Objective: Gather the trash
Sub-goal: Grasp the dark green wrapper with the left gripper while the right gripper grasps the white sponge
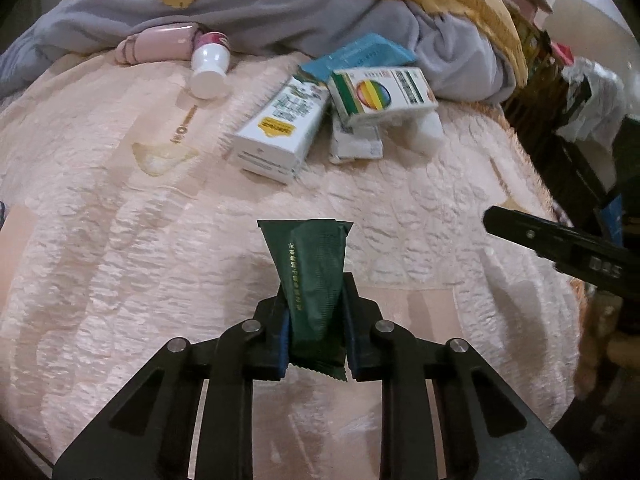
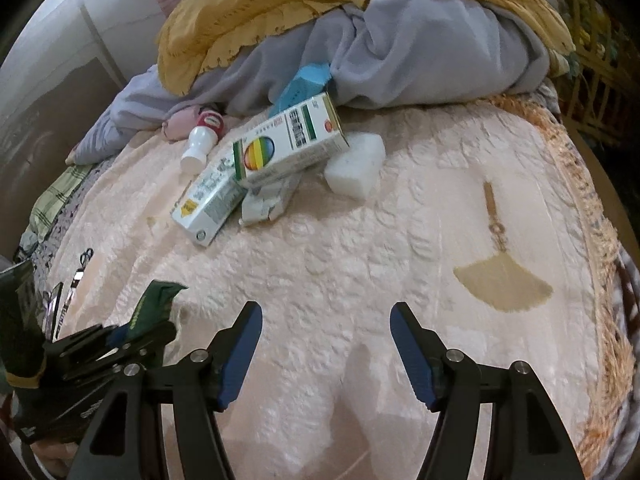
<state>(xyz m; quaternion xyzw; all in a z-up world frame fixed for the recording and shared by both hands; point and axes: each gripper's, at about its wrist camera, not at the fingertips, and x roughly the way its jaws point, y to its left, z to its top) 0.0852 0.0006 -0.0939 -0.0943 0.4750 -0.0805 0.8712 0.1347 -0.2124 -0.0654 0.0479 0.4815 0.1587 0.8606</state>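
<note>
My left gripper (image 1: 314,284) is shut on a dark green sachet (image 1: 310,256), which sticks up from between the pads above the pink quilt (image 1: 120,240). From the right wrist view the same left gripper (image 2: 120,336) and sachet (image 2: 154,300) sit at the lower left. My right gripper (image 2: 327,312) stands open over bare quilt (image 2: 360,260), nothing between its fingers; its finger (image 1: 520,236) shows at the right. Further back lie a rainbow-print box (image 2: 288,144), a white-green box (image 2: 208,200), a small carton (image 2: 268,200), a white foam block (image 2: 354,164) and a white bottle (image 2: 200,140).
A blue pack (image 2: 304,84) leans against a heap of grey blanket (image 2: 420,52) and yellow blanket (image 2: 280,12) at the back. A pink item (image 1: 160,44) lies beside the bottle. The bed's fringed edge (image 2: 592,280) runs down the right, dark furniture beyond it.
</note>
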